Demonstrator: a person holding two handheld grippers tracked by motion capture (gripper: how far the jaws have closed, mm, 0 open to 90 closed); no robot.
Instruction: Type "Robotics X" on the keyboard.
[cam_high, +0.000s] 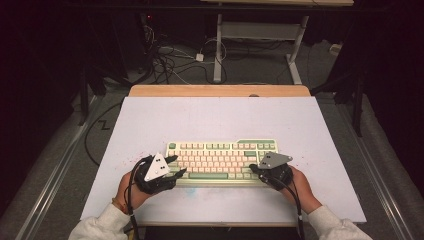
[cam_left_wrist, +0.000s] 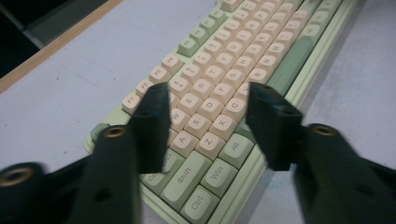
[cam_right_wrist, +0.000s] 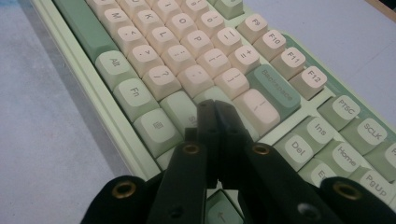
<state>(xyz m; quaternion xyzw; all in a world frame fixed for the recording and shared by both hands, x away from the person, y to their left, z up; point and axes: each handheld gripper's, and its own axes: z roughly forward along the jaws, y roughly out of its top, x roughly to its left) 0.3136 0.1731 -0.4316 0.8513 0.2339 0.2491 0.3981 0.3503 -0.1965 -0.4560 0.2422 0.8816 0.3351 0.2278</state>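
Dark floor with a tangle of cables (cam_high: 165, 57) lies behind a white table (cam_high: 150, 120) that has a strip of wood along its far edge. On the table, near the person's side, sits a keyboard (cam_high: 220, 157) with pale pink keys and green keys around them. It lies flat and straight, with its long side facing the person. Two hands in light sleeves come in from the bottom, and each one holds a black gripper. The left gripper (cam_high: 176, 166) is at the left end of the keyboard, just above its corner. In the left gripper view its two jaws stand apart over the letter keys, with the A, S, Z and X keys showing in the gap between them. Nothing is pinched between them, and I cannot tell if a tip touches a key. The jaws look a bit blurry. The right gripper (cam_high: 255, 170) is at the right end of the keyboard, near the bottom row. In the right gripper view (cam_right_wrist: 215, 109) its two jaws are pressed tight together with nothing held between them. Their joined tip points down at the green keys close to the big pink key, right by Backspace. I cannot tell if the tip is pushing on a key or just above it.
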